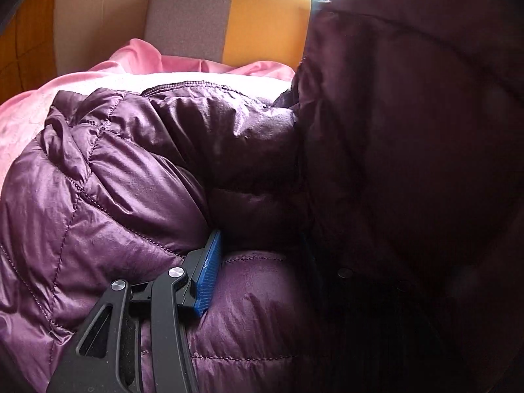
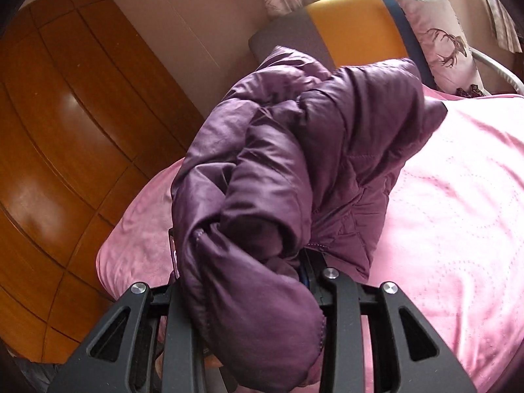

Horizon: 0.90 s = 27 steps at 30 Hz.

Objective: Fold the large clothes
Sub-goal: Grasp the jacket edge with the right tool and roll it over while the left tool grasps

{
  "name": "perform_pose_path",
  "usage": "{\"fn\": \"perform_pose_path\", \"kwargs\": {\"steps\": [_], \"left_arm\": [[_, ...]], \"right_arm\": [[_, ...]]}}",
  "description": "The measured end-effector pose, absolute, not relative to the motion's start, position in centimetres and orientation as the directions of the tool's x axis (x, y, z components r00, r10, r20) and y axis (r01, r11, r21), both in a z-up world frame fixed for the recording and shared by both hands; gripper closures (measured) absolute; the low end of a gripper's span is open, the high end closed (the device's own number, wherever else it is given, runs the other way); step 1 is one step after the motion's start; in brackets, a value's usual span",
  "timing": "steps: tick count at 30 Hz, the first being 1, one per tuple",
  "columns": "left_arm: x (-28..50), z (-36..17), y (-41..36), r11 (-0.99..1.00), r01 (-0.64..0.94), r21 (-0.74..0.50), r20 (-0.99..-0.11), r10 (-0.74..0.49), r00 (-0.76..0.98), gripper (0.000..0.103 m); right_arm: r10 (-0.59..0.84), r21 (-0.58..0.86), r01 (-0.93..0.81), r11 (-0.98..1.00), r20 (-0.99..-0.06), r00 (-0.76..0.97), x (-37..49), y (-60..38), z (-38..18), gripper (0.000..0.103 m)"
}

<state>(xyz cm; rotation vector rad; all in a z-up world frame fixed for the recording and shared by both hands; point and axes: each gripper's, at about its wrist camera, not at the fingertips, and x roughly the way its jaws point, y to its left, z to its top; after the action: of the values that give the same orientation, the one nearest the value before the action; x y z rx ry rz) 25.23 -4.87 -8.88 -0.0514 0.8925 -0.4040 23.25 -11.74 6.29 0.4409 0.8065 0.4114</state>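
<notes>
Jacket (image 2: 294, 163): a purple quilted puffer on the pink bed (image 2: 458, 196); part lies on the cover, part is lifted in a bunch above it, in front of the headboard (image 2: 353, 23).
Right gripper (image 2: 249, 281): clenched on a thick roll of the jacket, the padding bulging out between and over the jaws; its fingertips are buried in cloth.
Left gripper (image 1: 258, 268): one blue pad (image 1: 208, 275) presses into the quilting; the other is lost in shadow under a dark overhanging fold. A ridge of cloth sits between them, so it looks like a grasp, but the left view does not settle it.
Step in hand: judged to be carrying one side of the jacket across to lay it over the rest.
Doing it well: the padding is slippery and springy, so the right grip should hold a seam or hem rather than loose filling. Both grippers should travel level, keeping the edge between them taut, then lower the fold flat before letting go.
Risk: the bunched roll may drop as a lump instead of a clean layer, and trapped air may spring the fold open.
Progress: early; the jacket is crumpled, no tidy fold is visible.
</notes>
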Motion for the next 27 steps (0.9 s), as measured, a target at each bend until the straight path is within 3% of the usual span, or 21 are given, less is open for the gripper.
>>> {"fn": "perform_pose_path", "kwargs": {"steps": [5,10,18,22,27], "left_arm": [[24.9,-7.7,-3.5,0.918,0.316,-0.24,-0.743,-0.383,0.549,0.057],[22.8,-5.5,0.3,0.905,0.304,-0.297,-0.704,-0.423,0.571,0.046],[19.9,-1.8,12.5,0.869,0.215,-0.446,-0.582,-0.464,0.667,0.046],[19.5,0.5,16.9,0.804,0.249,-0.54,-0.49,-0.542,0.683,0.046],[20.6,3.1,17.0,0.74,0.343,-0.578,-0.422,-0.631,0.651,0.042]], "right_arm": [[0.487,0.494,-0.18,0.851,-0.613,0.622,23.3,-10.6,6.3,0.073],[0.451,0.436,-0.187,0.88,-0.645,0.617,23.4,-9.3,6.4,0.073],[0.414,0.326,-0.256,0.91,-0.711,0.569,23.7,-3.6,5.5,0.073],[0.418,0.295,-0.304,0.906,-0.74,0.527,24.2,-0.2,4.0,0.073],[0.395,0.238,-0.35,0.906,-0.771,0.5,24.0,3.6,1.9,0.072]]}}
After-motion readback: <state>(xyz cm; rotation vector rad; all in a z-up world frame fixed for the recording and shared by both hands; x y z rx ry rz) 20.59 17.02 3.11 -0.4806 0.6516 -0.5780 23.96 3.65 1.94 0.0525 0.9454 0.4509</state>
